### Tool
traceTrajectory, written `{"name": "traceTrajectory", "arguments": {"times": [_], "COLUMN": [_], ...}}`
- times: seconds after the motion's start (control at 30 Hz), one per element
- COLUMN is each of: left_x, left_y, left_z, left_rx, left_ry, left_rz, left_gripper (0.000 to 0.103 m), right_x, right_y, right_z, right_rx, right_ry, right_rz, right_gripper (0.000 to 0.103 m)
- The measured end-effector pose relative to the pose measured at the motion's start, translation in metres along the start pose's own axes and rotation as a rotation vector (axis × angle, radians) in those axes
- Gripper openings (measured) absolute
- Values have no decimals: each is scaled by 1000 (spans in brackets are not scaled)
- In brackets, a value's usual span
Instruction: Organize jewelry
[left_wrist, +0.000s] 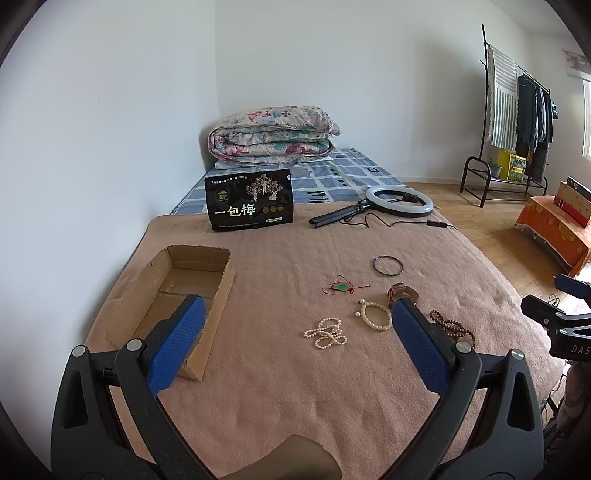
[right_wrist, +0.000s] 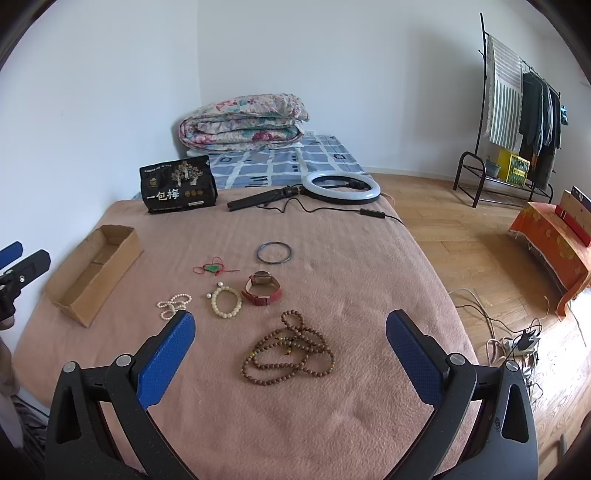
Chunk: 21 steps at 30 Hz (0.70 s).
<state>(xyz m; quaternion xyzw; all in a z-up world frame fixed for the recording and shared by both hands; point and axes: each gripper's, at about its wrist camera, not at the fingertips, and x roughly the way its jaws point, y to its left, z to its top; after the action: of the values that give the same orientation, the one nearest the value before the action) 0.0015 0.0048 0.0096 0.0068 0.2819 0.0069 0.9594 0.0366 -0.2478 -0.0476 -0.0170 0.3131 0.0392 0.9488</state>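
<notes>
Both tools were nearest the lens: left tool (left_wrist: 297, 334) and right tool (right_wrist: 290, 341), each with its blue textured pads spread wide and holding nothing, hovering over the bed (right_wrist: 332, 280).

Largest item noted: a pink, napped blanket covering the bed. Next, an open cardboard box (left_wrist: 221, 291), rectangular and empty, at the left. The jewelry lay loose to its right, none yet boxed: wooden beads (right_wrist: 288, 349) in tangled loops, a red-strapped watch (right_wrist: 263, 291), a thin dark bangle (right_wrist: 274, 252), a cream bracelet (right_wrist: 226, 302), a pearl strand (left_wrist: 325, 333), and a green pendant (right_wrist: 212, 268) on red cord.

Risks, as judged: the looped beads could snag or trail on lifting; the fine cord and flat bangle sit low in the nap and may slip the pads; the watch touches the bracelet, so either could be dragged along.
</notes>
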Motion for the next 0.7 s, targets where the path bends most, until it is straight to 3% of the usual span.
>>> {"name": "traceTrajectory", "arguments": {"times": [0.7], "left_x": [-1], "left_y": [-1], "left_z": [-5], "left_rx": [2], "left_ry": [-5], "left_rz": [-1], "left_gripper": [102], "right_x": [2], "right_y": [-1], "right_z": [-2], "right_rx": [7], "right_ry": [7], "right_rz": [0], "right_gripper": [102]}}
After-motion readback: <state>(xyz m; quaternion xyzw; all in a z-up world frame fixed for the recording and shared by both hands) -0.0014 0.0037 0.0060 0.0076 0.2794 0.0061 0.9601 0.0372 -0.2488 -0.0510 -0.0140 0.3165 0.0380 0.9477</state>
